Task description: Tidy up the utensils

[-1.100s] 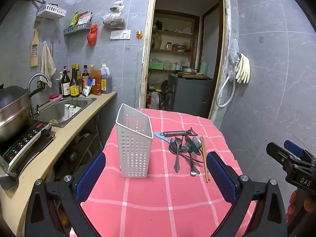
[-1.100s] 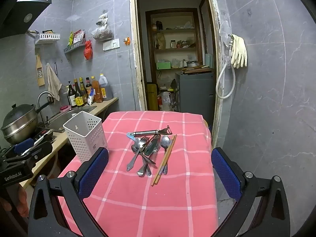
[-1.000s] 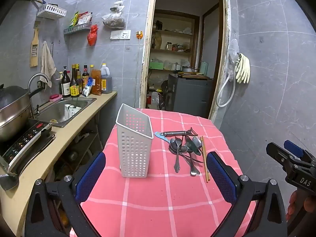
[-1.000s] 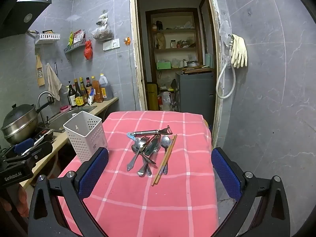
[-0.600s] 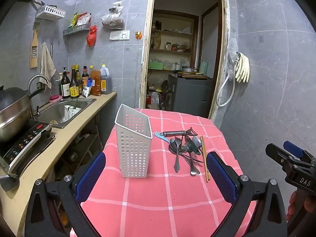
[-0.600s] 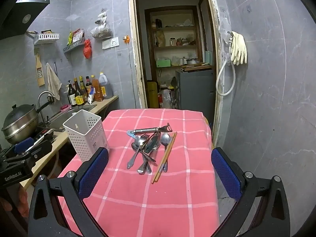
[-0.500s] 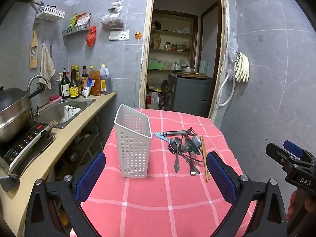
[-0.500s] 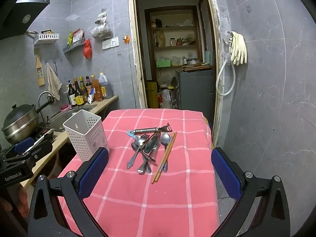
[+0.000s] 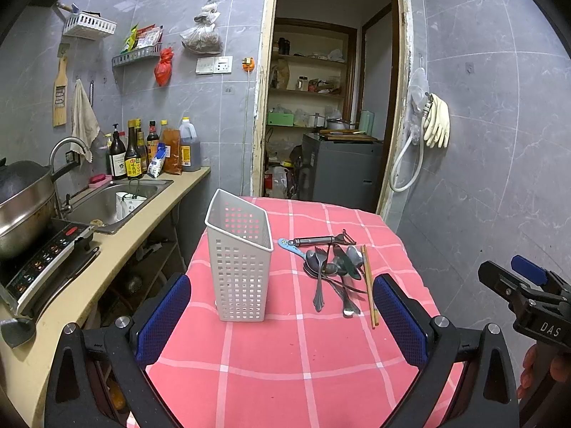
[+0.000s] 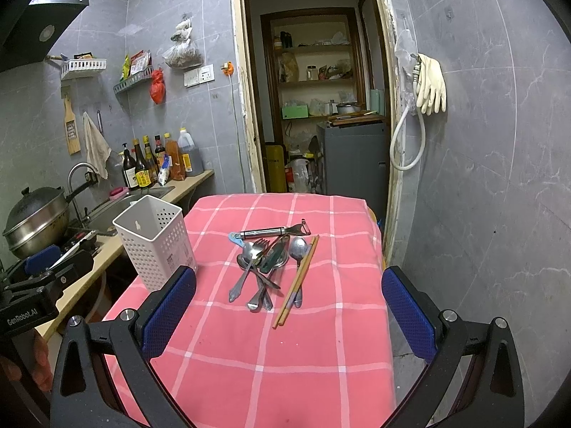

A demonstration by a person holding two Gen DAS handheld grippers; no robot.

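On the desk (image 9: 307, 356), which carries a red checked cloth, a white perforated utensil holder (image 9: 239, 260) stands upright near the left edge, apparently empty. Just right of it, toward the far half of the desk, lies a loose pile of utensils (image 10: 266, 264): a fork (image 10: 246, 267), several spoons (image 10: 298, 249), a pair of wooden chopsticks (image 10: 296, 281) along the right side of the pile, and a metal-handled peeler (image 10: 271, 231) lying crosswise at the far end. The pieces overlap; the fork and spoon handles cross one another, while the chopsticks lie side by side at the edge of the heap.

Left hand-held gripper (image 9: 282, 317): fingers spread wide, holding nothing, suspended over the near edge of the desk, with the holder ahead between them. Right hand-held gripper (image 10: 289, 310): fingers likewise spread, empty, above the near edge and aimed at the pile.

Step in hand, as judged: the approach before the first pick. No utensil appears to be in the holder and nothing is grasped.

Next move, as judged:
1. Advance the right hand-held gripper to the pile and lower it over a single piece. The chopsticks or an outer spoon handle look the easiest to reach, as the crossed handles in the middle may drag their neighbours.
2. Close on the handle, lift clear, turn the piece upright.
3. Lower it through the open top of the holder. The light holder may tip or slide; the left hand-held gripper is placed to steady it.
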